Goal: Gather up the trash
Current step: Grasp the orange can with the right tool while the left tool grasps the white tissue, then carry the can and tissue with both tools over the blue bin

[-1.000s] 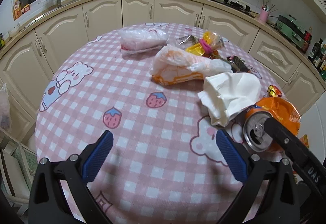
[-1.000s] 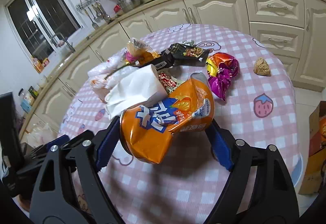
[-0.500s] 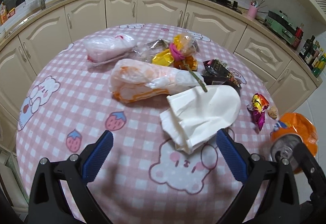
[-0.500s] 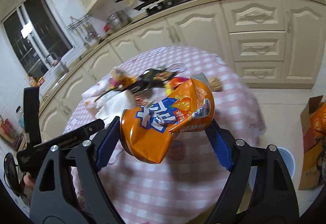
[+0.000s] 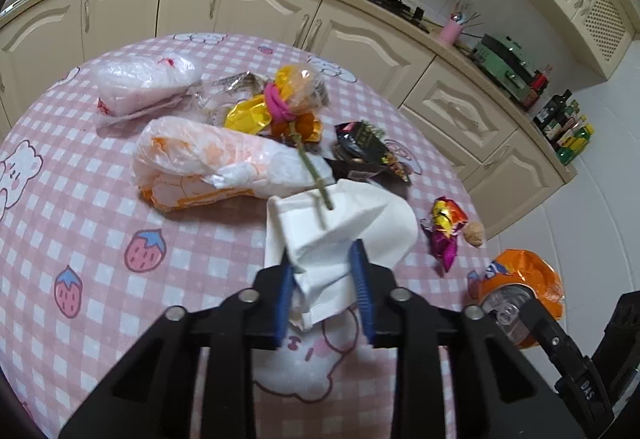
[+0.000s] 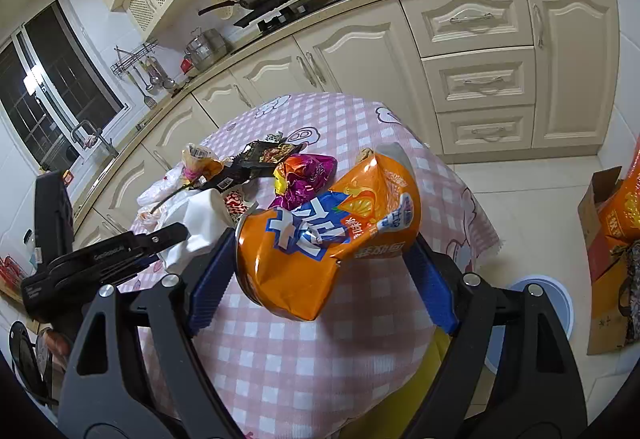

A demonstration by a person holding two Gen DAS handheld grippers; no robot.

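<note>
A folded white paper napkin (image 5: pixel 344 223) lies on the pink checked tablecloth (image 5: pixel 120 199). My left gripper (image 5: pixel 322 259) has its near edge bunched between the blue pads, and its jaws are closing on it. A green stem rests on the napkin's far side. My right gripper (image 6: pixel 322 251) is shut on a crushed orange drink can (image 6: pixel 360 199), held in the air over the table's right edge. In the left wrist view the can (image 5: pixel 524 279) shows at the lower right. The right wrist view shows the napkin (image 6: pixel 200 215) at the left gripper's tip.
Behind the napkin lie an orange-printed plastic bag (image 5: pixel 200 159), a clear bag (image 5: pixel 144 83), a wrapped flower (image 5: pixel 288 95), a black wrapper (image 5: pixel 364 147), a purple candy wrapper (image 5: pixel 444 235) and a brown nut (image 5: pixel 474 235). On the floor stand a cardboard box (image 6: pixel 608 239) and a round white bin (image 6: pixel 540 295).
My left gripper swung right to the napkin and its wide-open jaws closed around it. My right gripper carried the can away to the table's right edge.
</note>
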